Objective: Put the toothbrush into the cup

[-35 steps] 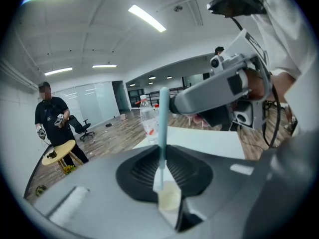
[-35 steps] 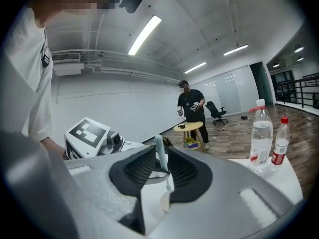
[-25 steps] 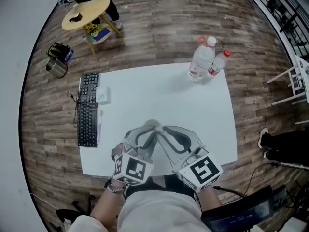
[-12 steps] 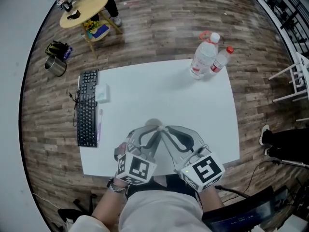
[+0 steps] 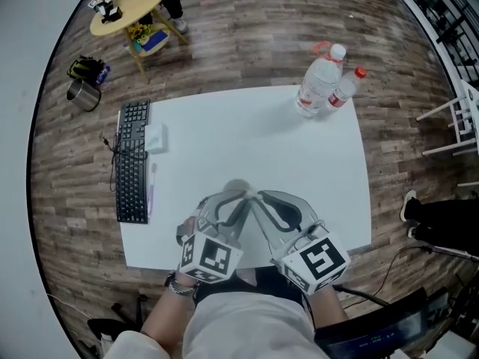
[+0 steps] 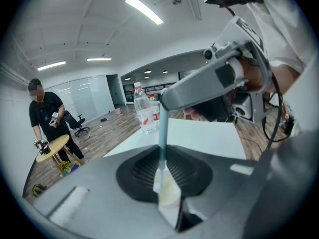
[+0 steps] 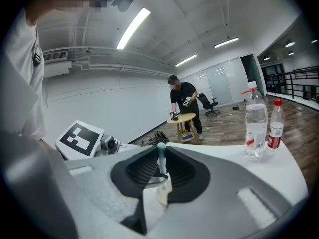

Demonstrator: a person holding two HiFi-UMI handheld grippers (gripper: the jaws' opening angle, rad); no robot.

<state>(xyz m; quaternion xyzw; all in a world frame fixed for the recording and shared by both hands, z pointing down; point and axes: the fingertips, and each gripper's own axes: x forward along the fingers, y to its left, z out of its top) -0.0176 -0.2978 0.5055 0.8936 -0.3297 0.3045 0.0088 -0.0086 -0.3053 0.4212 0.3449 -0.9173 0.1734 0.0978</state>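
Note:
Both grippers meet tip to tip near the table's front edge. My left gripper (image 5: 230, 199) (image 6: 165, 184) is shut on a small cream cup (image 5: 236, 187) (image 6: 168, 193) that stands on the white table (image 5: 299, 163). My right gripper (image 5: 253, 198) (image 7: 160, 171) is shut on a pale blue toothbrush (image 6: 162, 138) (image 7: 161, 159). It holds the toothbrush upright, with the lower end down inside the cup (image 7: 163, 193). In the head view the toothbrush is hidden by the jaws.
A black keyboard (image 5: 132, 163) lies along the table's left edge, with a white box (image 5: 156, 137) and a second, pinkish toothbrush (image 5: 151, 189) beside it. Two water bottles (image 5: 320, 81) stand at the far right corner. A person (image 7: 183, 103) stands by a round yellow table (image 5: 127, 7) farther off.
Both grippers stay together over the cup in nearly the same place. Only the head view has shifted a little.

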